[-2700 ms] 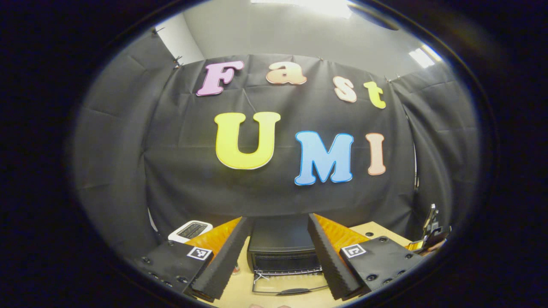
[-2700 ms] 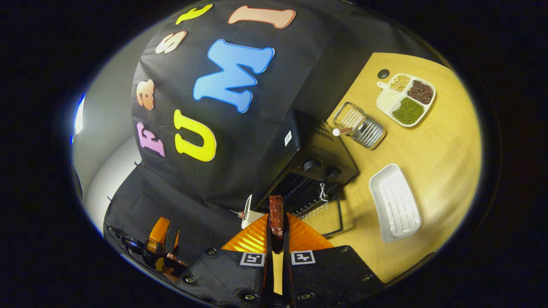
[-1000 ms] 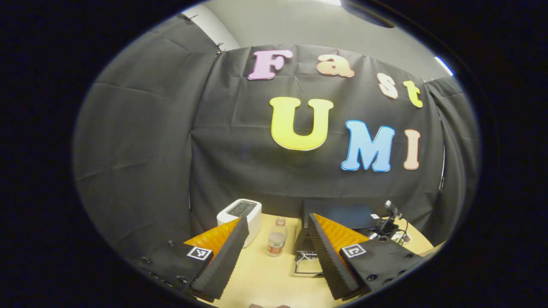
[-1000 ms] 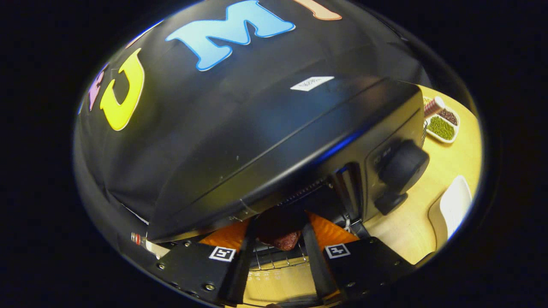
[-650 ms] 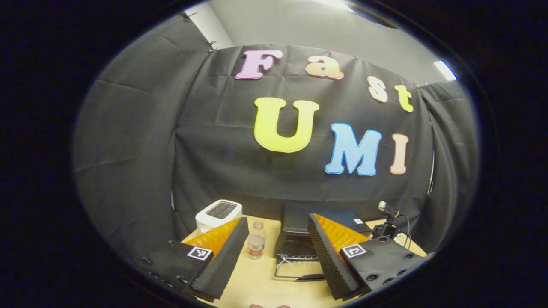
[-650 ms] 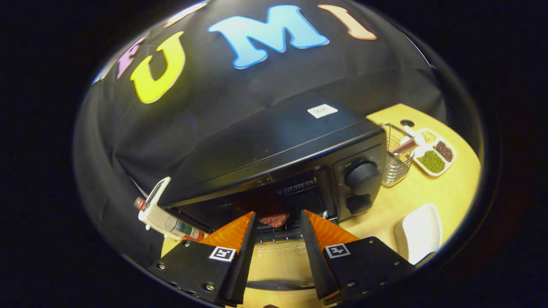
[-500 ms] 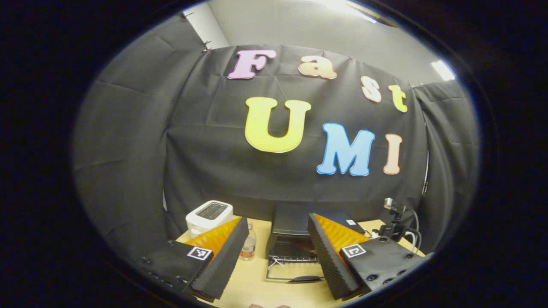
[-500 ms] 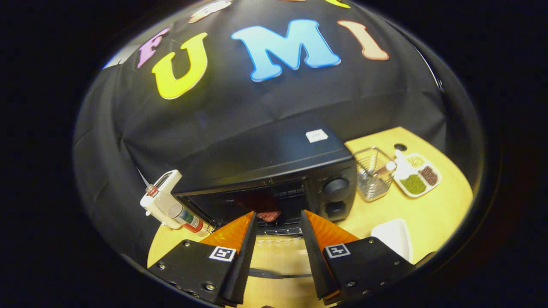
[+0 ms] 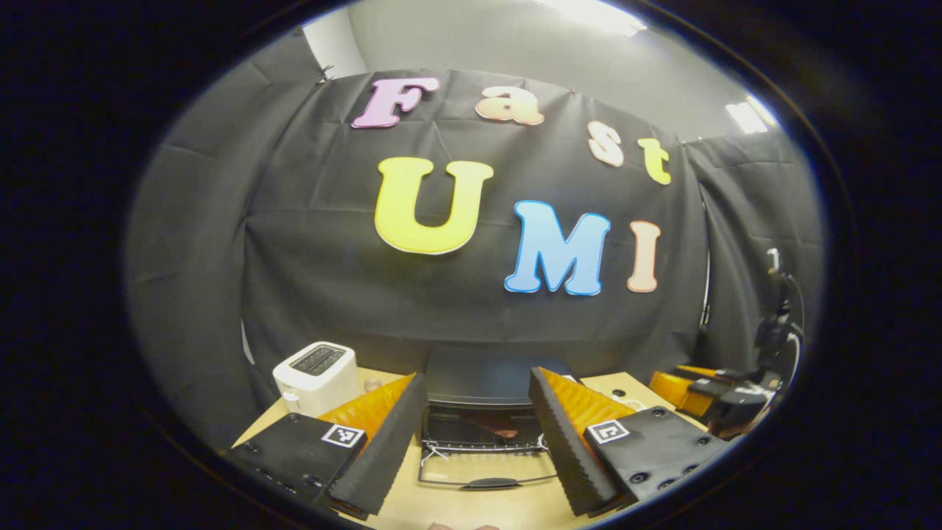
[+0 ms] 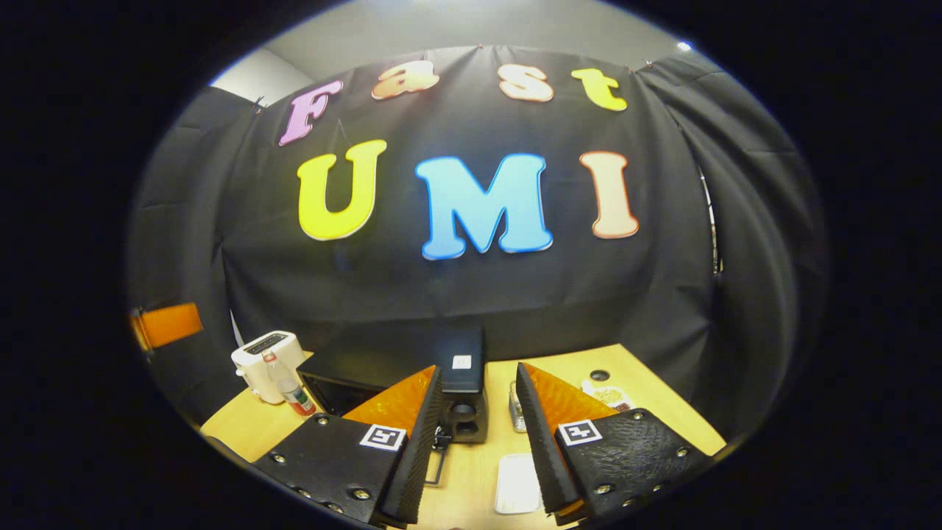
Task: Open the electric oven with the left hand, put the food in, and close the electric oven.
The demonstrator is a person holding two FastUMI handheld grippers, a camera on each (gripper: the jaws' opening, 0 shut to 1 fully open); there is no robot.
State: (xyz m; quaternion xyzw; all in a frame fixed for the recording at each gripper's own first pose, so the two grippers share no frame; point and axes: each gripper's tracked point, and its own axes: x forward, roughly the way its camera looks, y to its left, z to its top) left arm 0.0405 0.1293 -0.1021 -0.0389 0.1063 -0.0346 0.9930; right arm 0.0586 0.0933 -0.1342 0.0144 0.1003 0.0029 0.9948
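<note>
Fingers of the left gripper [image 9: 478,442] stand spread with nothing between them, pointed straight at the oven [image 9: 482,375], whose door [image 9: 486,471] hangs down flat toward the camera with its handle [image 9: 489,483] at the near edge; the right gripper [image 10: 475,442] likewise has its fingers wide apart and empty, hanging off to the oven's right side, near the knobs [image 10: 464,408].

Reddish food [image 9: 494,428] lies on the rack [image 9: 482,444] inside the oven, so by my reading the loading is done and the door is what remains to be shut; the task gives the opening to the left hand, and that gripper is squarely lined up for it.

To do it well: come in low under the door's near edge; lift from the middle, at the handle, so the door swings up evenly and does not twist; follow its arc up and inward, not straight forward; press the top edge home so it seats.

Risk, as I judge it: a spread finger catching the rack's front wire; the right gripper is best kept clear, near the white tray [image 10: 517,482] on the table [image 10: 662,412].
</note>
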